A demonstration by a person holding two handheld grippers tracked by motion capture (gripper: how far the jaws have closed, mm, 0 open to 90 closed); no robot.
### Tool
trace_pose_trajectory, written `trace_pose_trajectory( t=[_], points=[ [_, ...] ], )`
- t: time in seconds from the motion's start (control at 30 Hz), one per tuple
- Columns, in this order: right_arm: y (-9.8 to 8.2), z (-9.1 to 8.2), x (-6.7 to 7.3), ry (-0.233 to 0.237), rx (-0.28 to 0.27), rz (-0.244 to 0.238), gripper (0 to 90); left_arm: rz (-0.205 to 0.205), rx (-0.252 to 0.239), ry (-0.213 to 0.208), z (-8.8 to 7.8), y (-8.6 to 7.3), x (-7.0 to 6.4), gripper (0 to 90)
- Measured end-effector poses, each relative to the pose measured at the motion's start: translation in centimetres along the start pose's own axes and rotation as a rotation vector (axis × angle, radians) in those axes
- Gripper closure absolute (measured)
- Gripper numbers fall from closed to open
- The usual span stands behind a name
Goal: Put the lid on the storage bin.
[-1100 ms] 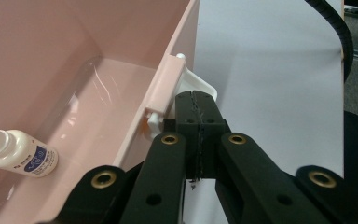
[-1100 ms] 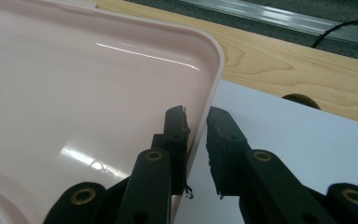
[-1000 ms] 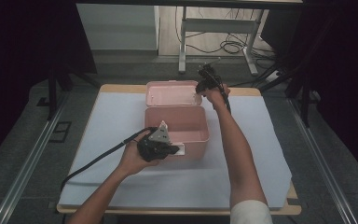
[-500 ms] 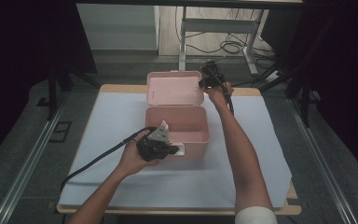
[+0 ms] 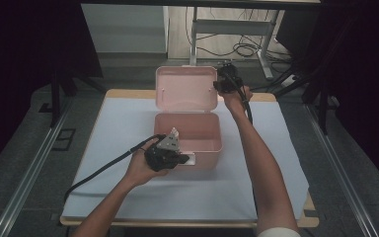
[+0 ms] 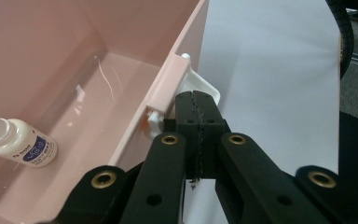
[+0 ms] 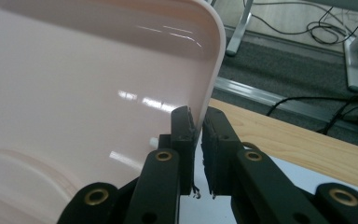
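Open pink box point(image 5: 187, 133) holds a small bottle point(image 6: 18, 142); right gripper point(image 7: 196, 122) pinches its lid point(image 5: 185, 89), left gripper point(image 6: 197, 103) pressed together

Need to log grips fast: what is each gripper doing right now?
Left gripper: shut, jaws together at the white latch on the pink plastic box.
Right gripper: closing on the raised pink lid edge between its jaws.

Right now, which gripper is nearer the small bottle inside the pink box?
Left. The left gripper sits shut at the box's front latch, with the bottle lying just inside. The right gripper is up at the raised lid's edge.
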State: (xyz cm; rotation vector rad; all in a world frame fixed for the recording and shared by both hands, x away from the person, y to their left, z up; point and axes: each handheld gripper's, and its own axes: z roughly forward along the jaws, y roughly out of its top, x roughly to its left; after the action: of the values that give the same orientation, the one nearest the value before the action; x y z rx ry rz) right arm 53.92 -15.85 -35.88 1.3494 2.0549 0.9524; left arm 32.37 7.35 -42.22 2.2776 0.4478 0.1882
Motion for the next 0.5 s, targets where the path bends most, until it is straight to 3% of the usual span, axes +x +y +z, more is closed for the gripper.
trace_pose_trajectory(
  t=[0.23, 0.5],
  points=[
    [-0.2, -1.7, 0.7, -0.028, -0.048, -0.04, 83.9, 0.009, 0.01, 0.003, -0.1, 0.0, 0.0, 90.0],
    [-0.7, -3.4, 1.2, -0.038, -0.092, -0.054, 84.2, 0.003, 0.001, 0.0, 0.0, 0.0, 0.0, 90.0]
  ],
)
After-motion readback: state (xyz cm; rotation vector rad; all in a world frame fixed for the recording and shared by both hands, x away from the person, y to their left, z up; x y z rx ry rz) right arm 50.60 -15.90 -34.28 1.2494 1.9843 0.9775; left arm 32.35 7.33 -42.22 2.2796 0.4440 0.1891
